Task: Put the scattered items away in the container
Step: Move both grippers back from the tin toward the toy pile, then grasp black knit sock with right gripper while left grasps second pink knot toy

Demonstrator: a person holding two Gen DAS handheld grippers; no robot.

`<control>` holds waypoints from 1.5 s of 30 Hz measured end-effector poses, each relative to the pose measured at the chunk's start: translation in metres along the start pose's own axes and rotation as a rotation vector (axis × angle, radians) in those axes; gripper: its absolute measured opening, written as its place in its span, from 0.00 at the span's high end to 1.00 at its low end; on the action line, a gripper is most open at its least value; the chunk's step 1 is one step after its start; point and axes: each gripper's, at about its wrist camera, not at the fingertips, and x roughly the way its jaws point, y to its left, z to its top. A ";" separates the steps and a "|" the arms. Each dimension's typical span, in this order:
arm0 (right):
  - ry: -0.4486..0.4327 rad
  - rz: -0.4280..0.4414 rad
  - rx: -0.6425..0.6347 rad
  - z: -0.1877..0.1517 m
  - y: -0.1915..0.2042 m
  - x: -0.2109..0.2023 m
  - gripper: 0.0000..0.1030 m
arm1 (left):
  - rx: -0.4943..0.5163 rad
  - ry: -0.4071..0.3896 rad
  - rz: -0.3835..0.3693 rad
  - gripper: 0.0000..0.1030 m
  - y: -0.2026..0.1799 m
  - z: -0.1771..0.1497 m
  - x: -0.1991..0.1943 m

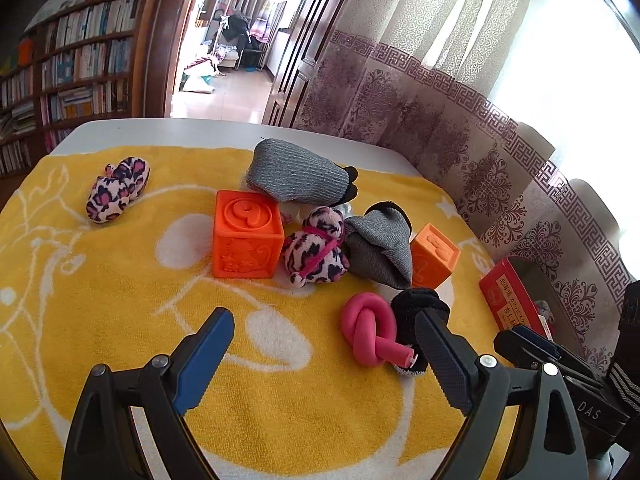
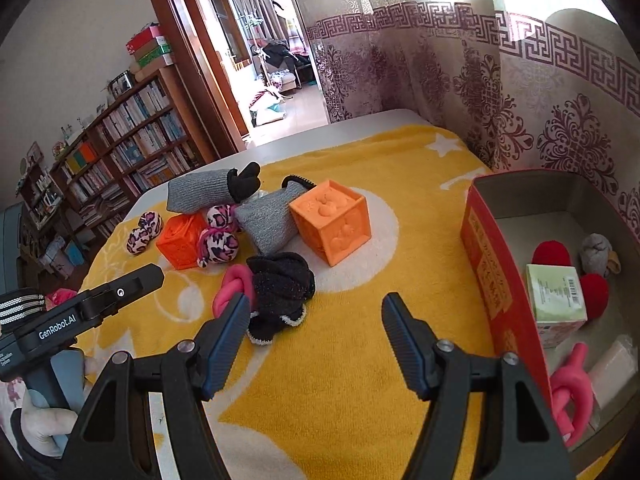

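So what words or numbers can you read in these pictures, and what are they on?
"GenRobot.AI": on the left gripper's black body.
"DAS": on the right gripper's body, partly cut off.
"9": raised on top of the orange block.
Red box: gold characters, too blurred to read.
Green carton in the box: barcode and small print, too small.
Book spines: unreadable.

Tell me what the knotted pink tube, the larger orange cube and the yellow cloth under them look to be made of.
Knotted pink tube: probably soft foam or silicone, matte; it bends into a tight knot.
Larger orange cube: likely moulded rubber or soft plastic, faint sheen; raised relief on its faces.
Yellow cloth: terry towelling, matte; fuzzy looped pile.
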 end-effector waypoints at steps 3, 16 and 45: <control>0.042 0.010 -0.004 0.005 0.004 0.016 0.30 | -0.013 -0.001 0.005 0.09 0.004 0.000 -0.001; 0.132 -0.003 -0.021 0.009 0.019 0.071 0.30 | -0.028 0.027 0.018 0.01 0.010 -0.003 0.006; -0.100 -0.091 0.109 0.017 -0.023 0.016 0.56 | 0.178 0.146 0.106 0.01 -0.053 -0.021 0.060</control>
